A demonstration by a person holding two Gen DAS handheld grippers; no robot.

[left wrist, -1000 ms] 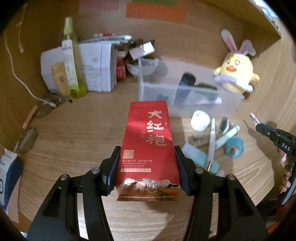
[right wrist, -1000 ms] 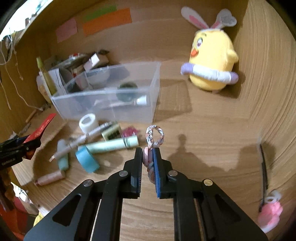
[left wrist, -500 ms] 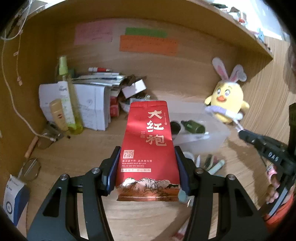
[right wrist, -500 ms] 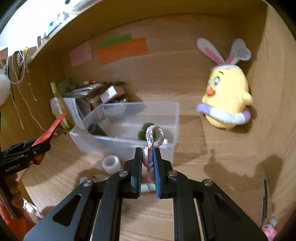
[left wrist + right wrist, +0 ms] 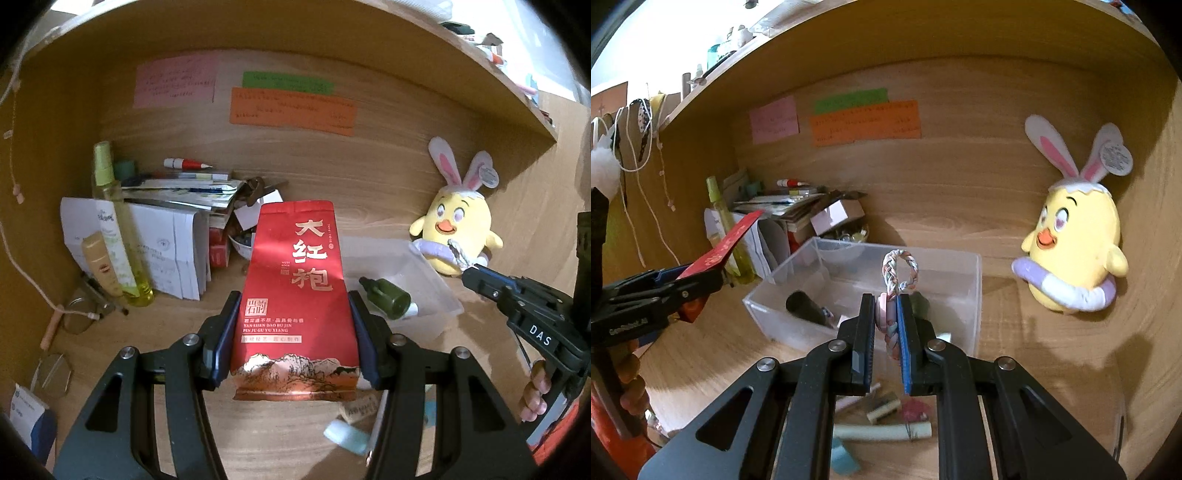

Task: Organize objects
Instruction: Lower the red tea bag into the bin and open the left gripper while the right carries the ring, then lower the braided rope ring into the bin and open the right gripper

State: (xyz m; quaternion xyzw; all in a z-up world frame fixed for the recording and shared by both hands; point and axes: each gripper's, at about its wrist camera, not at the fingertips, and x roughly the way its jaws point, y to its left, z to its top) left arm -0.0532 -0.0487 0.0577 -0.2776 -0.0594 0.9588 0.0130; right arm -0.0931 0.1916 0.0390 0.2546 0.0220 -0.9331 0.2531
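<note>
Both wrist views face the desk's back wall, sharing clear bin (image 5: 424, 280) (image 5: 975, 295), plush chick (image 5: 456, 236) (image 5: 1075, 240)

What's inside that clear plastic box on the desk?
In the clear plastic box, a dark green bottle lies on its side, with a dark cylinder near the left end. The braided hair tie and right gripper cover the middle, so anything there is hidden.

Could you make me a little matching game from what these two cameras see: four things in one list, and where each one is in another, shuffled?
Things:
1. red tea packet
2. braided bracelet
3. dark green bottle
4. yellow chick plush

Places:
A. lying inside the clear plastic bin
B. clamped in the left gripper
C. beside the bin, by the wooden wall
D. pinched in the right gripper

Pairs: 1-B, 2-D, 3-A, 4-C
</note>
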